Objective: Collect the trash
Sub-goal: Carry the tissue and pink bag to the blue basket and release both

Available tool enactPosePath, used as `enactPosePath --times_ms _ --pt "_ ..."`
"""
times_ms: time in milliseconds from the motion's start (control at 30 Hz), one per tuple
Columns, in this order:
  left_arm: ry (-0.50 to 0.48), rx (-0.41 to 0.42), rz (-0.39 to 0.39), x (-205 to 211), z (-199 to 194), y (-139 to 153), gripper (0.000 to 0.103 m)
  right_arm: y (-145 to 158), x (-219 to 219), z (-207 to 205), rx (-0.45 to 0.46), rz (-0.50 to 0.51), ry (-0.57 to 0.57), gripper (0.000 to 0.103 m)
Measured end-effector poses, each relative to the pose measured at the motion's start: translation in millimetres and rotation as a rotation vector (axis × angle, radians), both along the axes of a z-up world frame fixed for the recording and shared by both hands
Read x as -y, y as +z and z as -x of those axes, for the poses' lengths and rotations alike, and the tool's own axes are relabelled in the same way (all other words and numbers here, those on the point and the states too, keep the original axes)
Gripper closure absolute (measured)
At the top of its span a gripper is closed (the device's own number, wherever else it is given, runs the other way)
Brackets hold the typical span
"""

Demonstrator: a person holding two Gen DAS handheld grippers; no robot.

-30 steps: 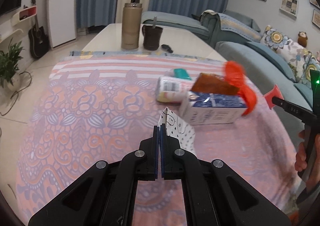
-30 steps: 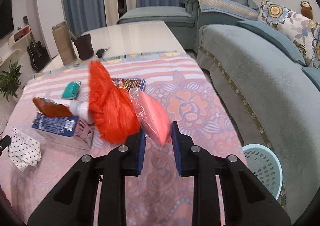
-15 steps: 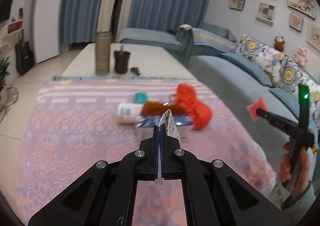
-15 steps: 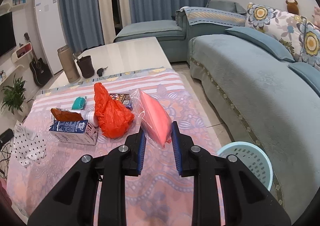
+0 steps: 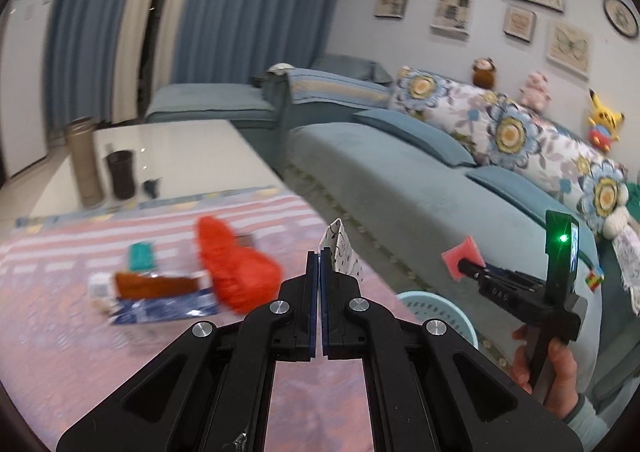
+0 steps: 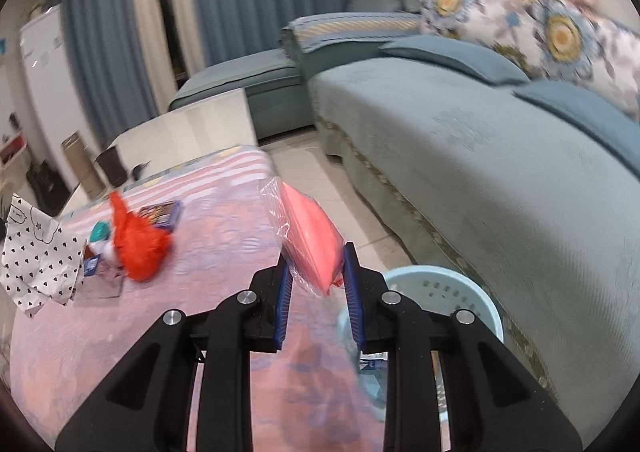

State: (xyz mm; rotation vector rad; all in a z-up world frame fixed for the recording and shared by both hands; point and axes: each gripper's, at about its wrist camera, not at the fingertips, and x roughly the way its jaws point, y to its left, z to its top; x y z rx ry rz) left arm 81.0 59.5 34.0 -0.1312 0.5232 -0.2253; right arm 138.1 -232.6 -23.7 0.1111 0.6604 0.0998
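Home living room, sofa (image 5: 400, 180), curtains (image 5: 248, 12)

I see the worktop (image 5: 72, 352) w/ pink patterned cloth; on it an orange bag (image 5: 236, 268), teal item (image 5: 141, 256), brown wrapper (image 5: 156, 286) atop a blue carton (image 5: 168, 308). Tan flask (image 5: 83, 162) & dark cup (image 5: 121, 174) on bare far end. Light-blue basket (image 6: 444, 292) on floor (image 6: 320, 180) beside it.

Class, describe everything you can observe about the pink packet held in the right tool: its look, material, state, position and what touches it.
The pink packet is a flat, soft-looking salmon-pink pad inside a clear, crinkled plastic wrapper that sticks out along its upper left edge. It stands on edge, tilted, clamped between the blue pads of the right tool, which alone touch it. It is held in the air above the edge of the patterned tablecloth, with the pale blue basket on the floor just below and to its right.
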Motion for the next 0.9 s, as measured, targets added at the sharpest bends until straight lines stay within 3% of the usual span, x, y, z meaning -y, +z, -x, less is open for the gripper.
enactPosePath --times_ms 200,500,700,900 --pt "-0.134 -0.017 -0.009 76 -39 -16 0.103 -24 50 -15 -0.048 -0.034 -0.099 0.081" --pt "-0.269 -0.106 -0.037 164 -100 -80 0.103 -96 104 -50 -0.292 -0.126 -0.245 0.081" --pt "-0.304 -0.188 -0.031 185 -123 -121 0.103 -130 120 -63 -0.4 -0.151 -0.3 0.081" --pt "-0.333 -0.255 0.006 183 -134 -143 0.1 -144 126 -65 -0.443 -0.165 -0.317 0.079"
